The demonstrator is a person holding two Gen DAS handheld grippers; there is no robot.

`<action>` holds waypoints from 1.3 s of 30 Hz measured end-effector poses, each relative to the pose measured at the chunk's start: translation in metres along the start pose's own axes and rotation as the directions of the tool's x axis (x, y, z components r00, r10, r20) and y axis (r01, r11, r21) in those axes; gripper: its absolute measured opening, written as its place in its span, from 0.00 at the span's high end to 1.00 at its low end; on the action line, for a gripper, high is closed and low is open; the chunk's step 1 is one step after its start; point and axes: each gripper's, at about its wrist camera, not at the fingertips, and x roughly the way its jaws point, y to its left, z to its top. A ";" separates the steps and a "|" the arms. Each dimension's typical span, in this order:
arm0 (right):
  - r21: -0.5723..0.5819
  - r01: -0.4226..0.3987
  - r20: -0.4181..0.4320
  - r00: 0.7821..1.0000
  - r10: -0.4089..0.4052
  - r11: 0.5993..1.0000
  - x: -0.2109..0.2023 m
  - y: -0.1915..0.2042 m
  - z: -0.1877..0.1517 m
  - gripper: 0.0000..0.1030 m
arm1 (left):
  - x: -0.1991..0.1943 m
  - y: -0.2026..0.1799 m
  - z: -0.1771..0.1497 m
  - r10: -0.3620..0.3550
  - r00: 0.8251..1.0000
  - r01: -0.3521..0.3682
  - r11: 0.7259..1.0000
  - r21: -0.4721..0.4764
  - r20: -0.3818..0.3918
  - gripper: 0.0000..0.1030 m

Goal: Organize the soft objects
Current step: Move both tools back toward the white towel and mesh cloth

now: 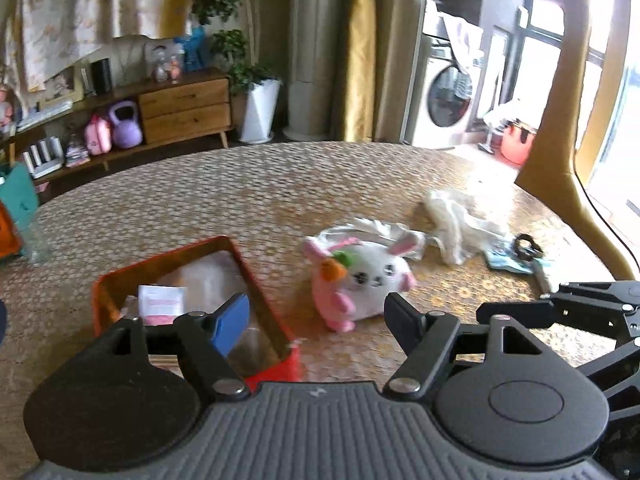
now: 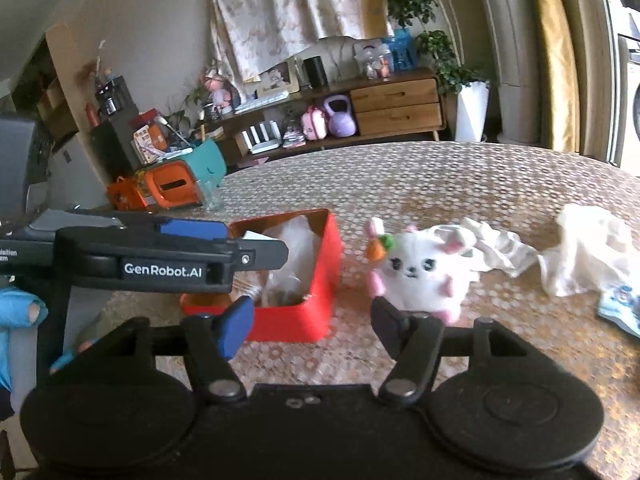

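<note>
A white and pink bunny plush [image 1: 360, 280] [image 2: 424, 272] holding a carrot lies on the patterned tablecloth. To its left is an open red box [image 1: 272, 372] [image 2: 296, 320] with white soft stuff and a small packet inside. A crumpled white cloth [image 1: 384, 232] [image 2: 496, 248] lies behind the bunny, and a second white cloth [image 1: 456, 220] [image 2: 588, 248] lies farther right. My left gripper [image 1: 318, 322] [image 2: 256, 242] hovers open over the box's near corner, holding nothing. My right gripper [image 2: 312, 322] [image 1: 516, 308] is open and empty between the box and the bunny.
A light-blue packet [image 1: 508, 260] [image 2: 620, 304] and a dark hair tie [image 1: 528, 246] lie right of the cloths. A glass [image 2: 212, 196] and an orange box [image 2: 172, 188] stand at the table's far left edge. A tall giraffe toy [image 1: 560, 120] rises beyond the right edge.
</note>
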 end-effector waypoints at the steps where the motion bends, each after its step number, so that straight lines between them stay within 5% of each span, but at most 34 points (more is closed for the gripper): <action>1: 0.004 0.010 0.003 1.000 -0.010 1.000 -0.005 -0.005 -0.001 0.33 | 0.001 -0.005 0.002 -0.013 1.000 0.013 1.000 0.005 -0.005 0.28; 6: 0.022 0.058 0.021 0.998 -0.058 0.998 -0.028 -0.031 -0.001 0.25 | 0.009 -0.023 0.013 -0.062 0.998 0.063 0.998 0.003 -0.024 0.18; 20: 0.088 0.191 0.053 0.979 -0.196 0.978 -0.056 -0.121 0.011 0.07 | 0.056 -0.067 0.068 -0.121 0.991 0.123 0.992 0.022 -0.064 0.16; 23: 0.097 0.212 0.053 0.974 -0.218 0.972 -0.055 -0.140 0.016 0.06 | 0.073 -0.071 0.082 -0.131 0.987 0.132 0.991 -0.004 -0.092 0.00; 26: 0.098 0.226 0.055 0.971 -0.233 0.969 -0.052 -0.156 0.020 0.05 | 0.093 -0.074 0.096 -0.126 0.985 0.124 0.992 -0.018 -0.121 0.00; 33: 0.091 0.253 0.020 0.967 -0.256 0.963 -0.027 -0.190 0.029 0.03 | 0.154 -0.082 0.127 -0.155 0.944 0.152 0.988 -0.030 -0.291 0.00; 39: 0.076 0.272 -0.034 0.962 -0.270 0.959 0.001 -0.214 0.038 0.03 | 0.208 -0.090 0.140 -0.085 0.913 0.086 0.996 -0.015 -0.398 0.00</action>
